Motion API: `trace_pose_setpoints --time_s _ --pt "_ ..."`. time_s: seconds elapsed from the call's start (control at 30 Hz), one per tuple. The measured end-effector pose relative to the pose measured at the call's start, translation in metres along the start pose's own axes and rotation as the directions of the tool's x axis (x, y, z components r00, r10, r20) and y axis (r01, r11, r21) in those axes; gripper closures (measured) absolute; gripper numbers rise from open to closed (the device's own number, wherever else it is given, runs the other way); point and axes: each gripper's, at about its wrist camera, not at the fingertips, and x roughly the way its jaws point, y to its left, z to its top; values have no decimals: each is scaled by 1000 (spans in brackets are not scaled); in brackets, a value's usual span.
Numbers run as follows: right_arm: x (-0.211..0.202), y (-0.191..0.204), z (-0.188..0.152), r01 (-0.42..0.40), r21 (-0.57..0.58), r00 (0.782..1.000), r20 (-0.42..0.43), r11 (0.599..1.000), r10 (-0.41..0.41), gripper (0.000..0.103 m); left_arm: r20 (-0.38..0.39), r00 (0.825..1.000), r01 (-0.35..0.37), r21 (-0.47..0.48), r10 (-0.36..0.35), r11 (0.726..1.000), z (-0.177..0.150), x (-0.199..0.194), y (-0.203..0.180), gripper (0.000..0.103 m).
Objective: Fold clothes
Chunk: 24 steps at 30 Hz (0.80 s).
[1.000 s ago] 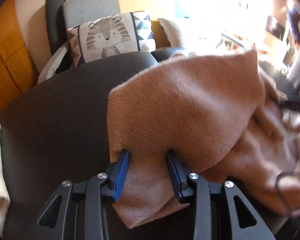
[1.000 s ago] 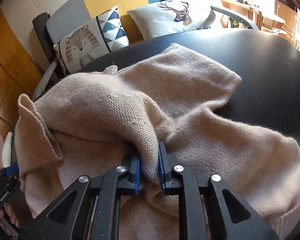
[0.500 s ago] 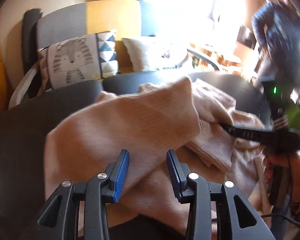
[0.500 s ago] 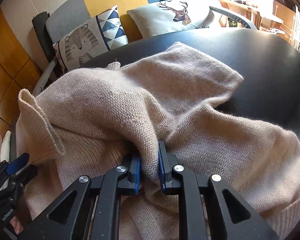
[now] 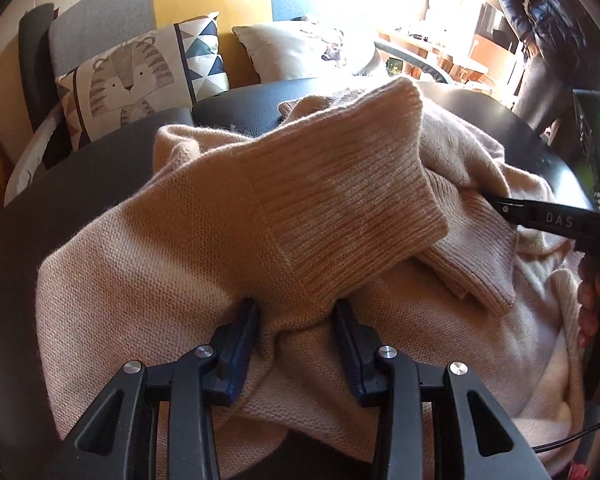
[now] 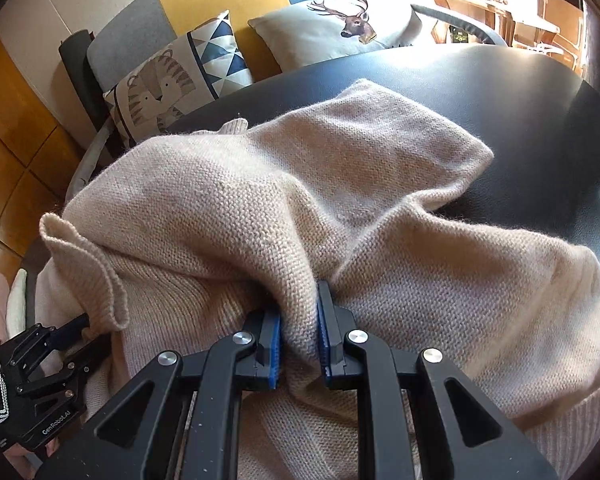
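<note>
A beige knit sweater (image 5: pixel 228 216) lies bunched on a black round table (image 5: pixel 80 176). A sleeve with a ribbed cuff (image 5: pixel 352 200) is laid across the top of the pile. My left gripper (image 5: pixel 296 320) is open, its jaws wide apart around a fold of the sweater at the base of that sleeve. My right gripper (image 6: pixel 299 322) is shut on a ridge of the sweater (image 6: pixel 260 208) near its middle. The right gripper also shows in the left wrist view (image 5: pixel 548 220), and the left gripper in the right wrist view (image 6: pixel 56 344).
Behind the table (image 6: pixel 520 92) stands a grey, yellow and blue sofa (image 6: pixel 220 0) with a tiger cushion (image 5: pixel 132 84) and a deer cushion (image 6: pixel 340 24). Wooden furniture (image 6: pixel 540 20) stands at the far right, a person in a dark jacket (image 5: pixel 540 20) beyond.
My left gripper swung right over the pile, bringing the sleeve across it, and now sits low against the sweater with its jaws still apart. My right gripper stayed shut on its fold.
</note>
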Motion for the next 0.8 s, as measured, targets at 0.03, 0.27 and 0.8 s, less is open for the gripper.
trace_pose_setpoints --time_s 0.03,0.27,0.8 --pt "0 1 -2 -9 8 1000 -6 1000 9 87 -2 1000 -25 33 25 999 0 1 -1 63" --pt "2 16 -17 -84 33 996 -35 996 86 87 -20 997 -78 109 81 991 -2 4 16 60" --pt "3 20 -21 -92 -8 994 -52 996 91 86 33 999 45 -149 -41 988 -10 -24 5 60"
